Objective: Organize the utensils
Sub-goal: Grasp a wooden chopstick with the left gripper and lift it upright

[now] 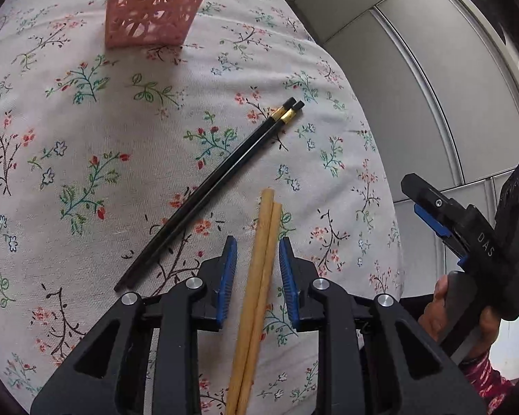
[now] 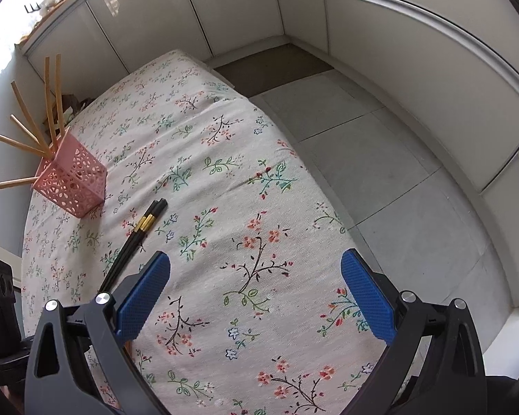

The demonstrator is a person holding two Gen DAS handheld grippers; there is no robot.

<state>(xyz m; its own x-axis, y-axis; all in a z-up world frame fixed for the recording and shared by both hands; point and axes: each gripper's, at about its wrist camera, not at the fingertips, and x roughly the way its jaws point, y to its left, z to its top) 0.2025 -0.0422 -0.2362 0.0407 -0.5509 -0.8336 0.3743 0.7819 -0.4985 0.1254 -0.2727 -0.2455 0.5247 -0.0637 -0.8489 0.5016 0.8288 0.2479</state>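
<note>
1. Left wrist view: the left gripper point(image 1: 257, 259) hangs low over the desk point(image 1: 86, 145), which carries a floral cloth. Its jaws are narrowly parted, with a pair of wooden chopsticks point(image 1: 259, 276) running lengthwise between the blue pads point(image 1: 226, 276). A small gap shows on each side, so the pads do not touch the wood.
2. Just left of that gripper and ahead of it, a pair of black chopsticks point(image 1: 211, 193) lies diagonally on the cloth, gold-banded ends farthest away, close to the wooden pair but apart from it.
3. Far ahead, slightly left, stands the pink perforated holder point(image 1: 152, 10); bare cloth lies between it and the black pair.
4. To the right of the left gripper the desk edge curves away close by, with grey floor tiles point(image 1: 415, 110) beyond it. The right gripper point(image 1: 443, 214) is held in a hand point(image 1: 446, 311) out past that edge.
5. Right wrist view: the right gripper point(image 2: 256, 297) has its jaws spread wide and carries nothing, with open cloth between and ahead of them.
6. Forward-left of it lie the black chopsticks point(image 2: 135, 238), and further on the holder point(image 2: 72, 180) with several wooden sticks point(image 2: 27, 121) fanning out of it, near the desk's left edge.
7. To its right the desk edge drops to the floor, with cabinet fronts point(image 2: 415, 69) beyond.
</note>
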